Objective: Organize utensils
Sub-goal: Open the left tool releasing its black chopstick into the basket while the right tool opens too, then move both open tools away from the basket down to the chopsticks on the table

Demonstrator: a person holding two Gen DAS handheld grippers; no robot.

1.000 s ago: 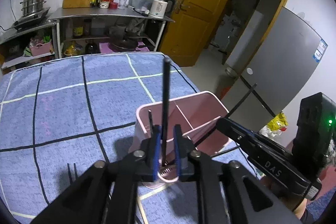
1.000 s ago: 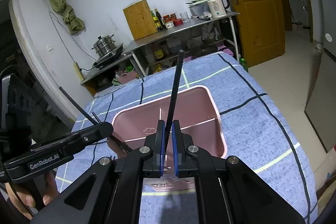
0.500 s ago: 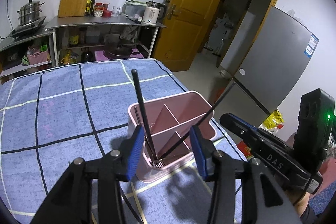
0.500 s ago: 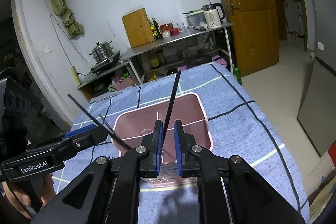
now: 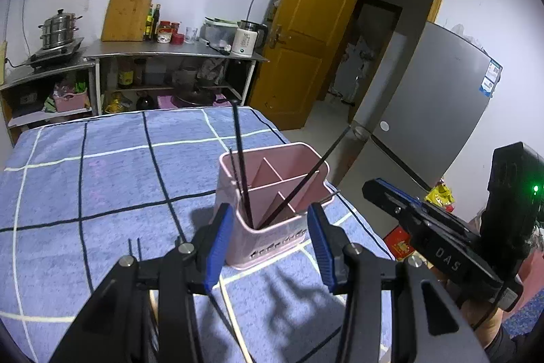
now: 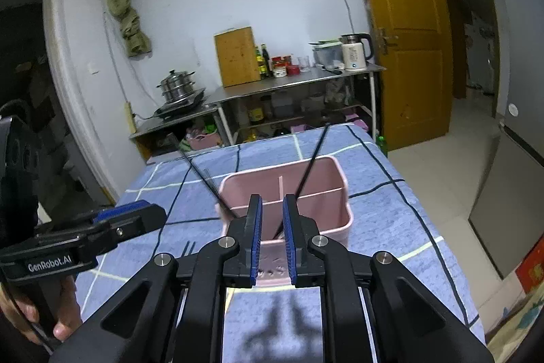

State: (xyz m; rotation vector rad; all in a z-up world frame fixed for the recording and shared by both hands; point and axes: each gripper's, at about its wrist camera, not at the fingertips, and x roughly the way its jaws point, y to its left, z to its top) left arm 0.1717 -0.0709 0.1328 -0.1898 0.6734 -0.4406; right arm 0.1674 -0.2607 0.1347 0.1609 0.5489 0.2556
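Observation:
A pink divided utensil holder (image 5: 272, 227) (image 6: 335, 193) stands on the blue checked cloth near the table's right edge. Two black long-handled utensils stand in it: one (image 5: 239, 152) (image 6: 200, 172) leans left, the other (image 5: 319, 165) (image 6: 314, 159) leans right. My left gripper (image 5: 268, 227) (image 6: 142, 213) is open just short of the holder, with nothing between its pads. My right gripper (image 6: 272, 216) (image 5: 377, 189) is a little behind the holder. Its jaws are opening, a narrow gap shows between the pads, and nothing is held. Fork tines (image 5: 134, 247) (image 6: 188, 249) lie on the cloth by the left gripper.
The table (image 5: 85, 176) drops off on the right towards a grey fridge (image 5: 425, 125) and an orange door (image 5: 306, 56). Behind it stands a metal shelf (image 5: 170, 53) with a kettle, bottles, a cutting board and a steamer pot. A person's hand (image 6: 61, 329) holds the left gripper.
Both grippers let go of their black utensils and drew back and up from the holder. The left opened wide, the right only slightly. Both utensils now lean in the holder.

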